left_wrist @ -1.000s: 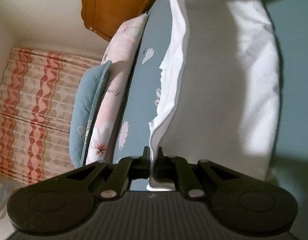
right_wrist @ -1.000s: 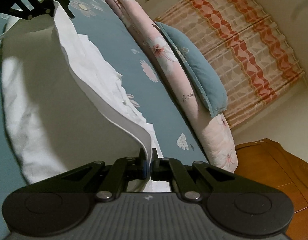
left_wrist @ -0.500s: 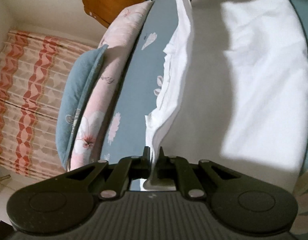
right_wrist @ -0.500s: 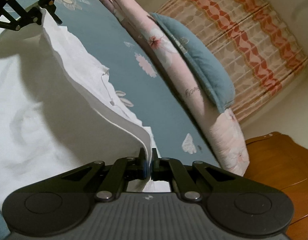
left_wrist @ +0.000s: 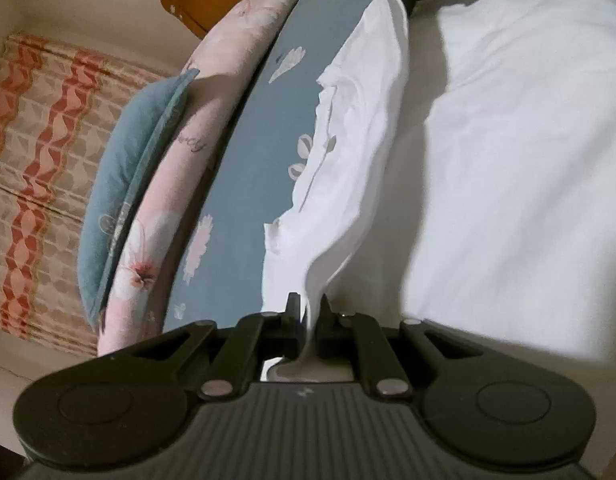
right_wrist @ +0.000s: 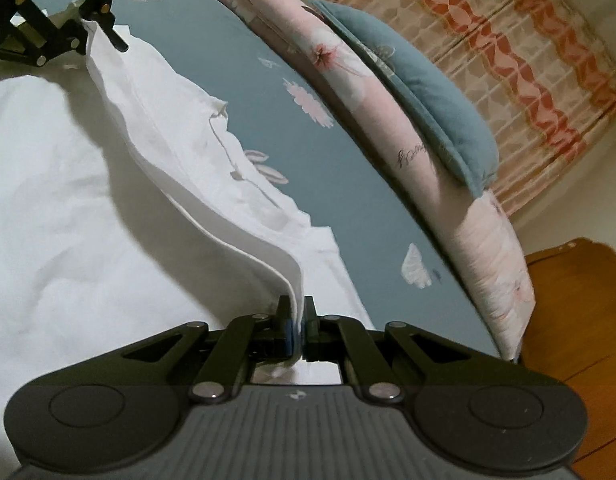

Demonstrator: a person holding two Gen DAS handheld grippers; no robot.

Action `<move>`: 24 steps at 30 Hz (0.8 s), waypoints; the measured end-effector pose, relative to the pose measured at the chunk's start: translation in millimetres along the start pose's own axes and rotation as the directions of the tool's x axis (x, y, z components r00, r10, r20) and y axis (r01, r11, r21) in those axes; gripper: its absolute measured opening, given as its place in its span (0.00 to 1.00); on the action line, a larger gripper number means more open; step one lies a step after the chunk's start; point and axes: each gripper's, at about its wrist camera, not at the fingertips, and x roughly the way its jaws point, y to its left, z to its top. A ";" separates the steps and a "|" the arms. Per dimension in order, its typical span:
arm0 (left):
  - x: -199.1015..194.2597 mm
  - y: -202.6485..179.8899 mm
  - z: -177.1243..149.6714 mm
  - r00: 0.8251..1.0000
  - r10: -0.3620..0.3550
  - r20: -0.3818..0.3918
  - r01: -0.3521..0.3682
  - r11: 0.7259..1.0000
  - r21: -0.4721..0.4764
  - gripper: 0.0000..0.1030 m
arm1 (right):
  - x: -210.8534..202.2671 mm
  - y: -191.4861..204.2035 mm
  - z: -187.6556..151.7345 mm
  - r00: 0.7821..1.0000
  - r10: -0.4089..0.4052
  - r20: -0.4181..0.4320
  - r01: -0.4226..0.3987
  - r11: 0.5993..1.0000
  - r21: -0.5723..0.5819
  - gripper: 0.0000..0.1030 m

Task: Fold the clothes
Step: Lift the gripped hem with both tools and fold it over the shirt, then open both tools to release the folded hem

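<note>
- White garment [left_wrist: 508, 160] lies spread on the blue floral bed sheet [left_wrist: 243, 168]; one long edge is lifted off the bed, strung between the two grippers.
- Left gripper [left_wrist: 308, 308]: fingers nearly together, a thin fold of the white cloth pinched between them. A slight gap shows beside the cloth.
- Right gripper [right_wrist: 295, 312]: fingers clamped tight on a doubled edge of the same garment.
- In the right wrist view the left gripper [right_wrist: 103, 36] sits at the far end of the raised edge, cloth hanging from its tips.
- Lifted edge sags in a curve between both grips; the rest of the garment rests flat.
- Pink flowered quilt roll [right_wrist: 388, 92] runs along the bed's far edge, blue pillow [right_wrist: 420, 92] leaning on it.
- Patterned curtain [right_wrist: 508, 40] behind; wooden furniture [right_wrist: 580, 312] past the bed's corner.
</note>
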 end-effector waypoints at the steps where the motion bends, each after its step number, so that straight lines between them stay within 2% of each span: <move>1: 1.4 0.4 0.1 1.000 -0.005 -0.002 0.005 1.000 -0.005 0.09 | 0.8 -0.6 0.2 1.000 0.005 -0.002 -0.005 1.000 0.002 0.04; 3: 2.5 2.6 -0.2 1.000 -0.024 -0.005 0.024 1.000 -0.018 0.11 | 2.4 -1.8 0.5 1.000 0.015 -0.007 -0.015 1.000 0.005 0.04; 6: 2.8 13.9 -1.3 0.996 -0.092 -0.009 0.092 0.994 -0.067 0.19 | 2.8 -5.0 0.7 0.999 0.039 -0.010 -0.039 0.999 0.009 0.18; 10: -1.1 40.8 -5.0 0.988 -0.151 0.008 0.150 0.973 -0.174 0.22 | -7.9 -30.4 1.3 0.994 0.095 0.049 -0.098 0.992 0.074 0.44; 13: -1.5 62.9 -10.0 0.977 -0.209 0.036 0.211 0.937 -0.278 0.30 | -9.6 -51.8 2.3 0.989 0.130 0.074 -0.139 0.981 0.136 0.51; 15: 2.4 74.9 -13.5 0.971 -0.235 0.048 0.237 0.909 -0.343 0.34 | -3.4 -61.0 3.3 0.985 0.156 0.073 -0.166 0.971 0.171 0.53; 18: 17.2 90.3 -21.4 0.951 -0.304 0.062 0.297 0.834 -0.464 0.38 | 12.1 -71.9 3.8 0.976 0.210 0.059 -0.218 0.951 0.218 0.57; 20: 30.6 98.8 -27.3 0.935 -0.348 0.063 0.325 0.777 -0.539 0.40 | 28.7 -78.1 2.2 0.962 0.269 0.035 -0.269 0.928 0.257 0.58; 22: 39.4 102.7 -32.1 0.925 -0.374 0.070 0.344 0.743 -0.575 0.45 | 38.9 -83.8 -0.7 0.945 0.325 0.034 -0.320 0.901 0.292 0.60; 24: 44.6 108.4 -36.0 0.910 -0.403 0.092 0.372 0.702 -0.608 0.45 | 42.5 -93.2 -1.3 0.927 0.373 0.050 -0.367 0.869 0.330 0.60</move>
